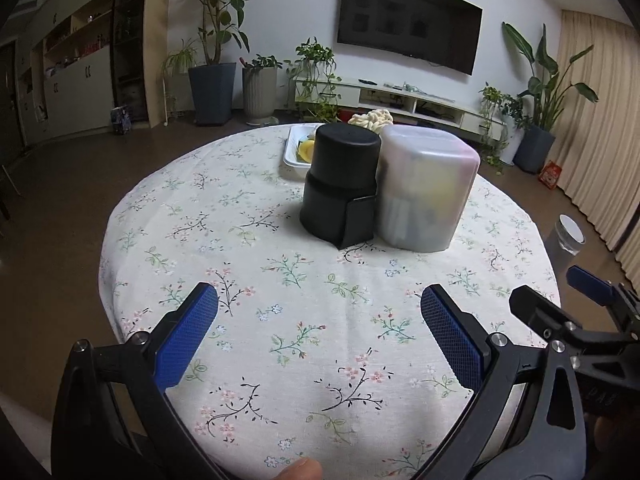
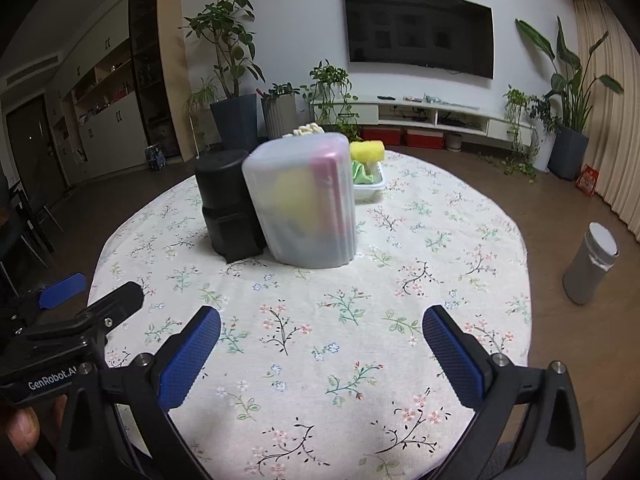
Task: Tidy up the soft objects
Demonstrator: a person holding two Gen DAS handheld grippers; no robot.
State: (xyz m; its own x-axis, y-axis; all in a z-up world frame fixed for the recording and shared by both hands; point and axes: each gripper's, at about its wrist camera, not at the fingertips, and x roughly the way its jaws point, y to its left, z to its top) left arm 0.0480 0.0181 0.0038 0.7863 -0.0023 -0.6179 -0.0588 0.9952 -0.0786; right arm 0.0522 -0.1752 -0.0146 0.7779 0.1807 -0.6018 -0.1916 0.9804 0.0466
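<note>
**Blue-padded jaws wait short of the containers**

Blue rubber pads face each other across a wide gap on both tools: the left gripper (image 1: 319, 330) and the right gripper (image 2: 321, 350) each stand fully spread with nothing between the jaws, hovering over the near part of the round table's floral tablecloth (image 1: 280, 280).

The soft things lie at the far side of the table. A white tray (image 2: 370, 190) holds a yellow sponge (image 2: 367, 151) and a green cloth (image 2: 362, 174), with a cream knitted piece (image 1: 371, 119) showing behind. In front of the tray stand a black cylindrical container (image 1: 340, 184) and, touching it on the right, a translucent plastic container (image 1: 426, 188), through whose cloudy wall pink and yellow shapes show; what they are I cannot tell.

The step in hand looks like the first reach. To do it well, I would bring one gripper around the right of the translucent container, since both upright containers block a straight line to the tray, and come down on the sponge from above with the jaws kept wide, closing gently so the foam is held rather than crushed. The other gripper could steady the tray rim.

Relative to the jaws, the tray is well apart, far and beyond the containers, slightly left of centre in the left wrist view and right of centre in the right.
</note>
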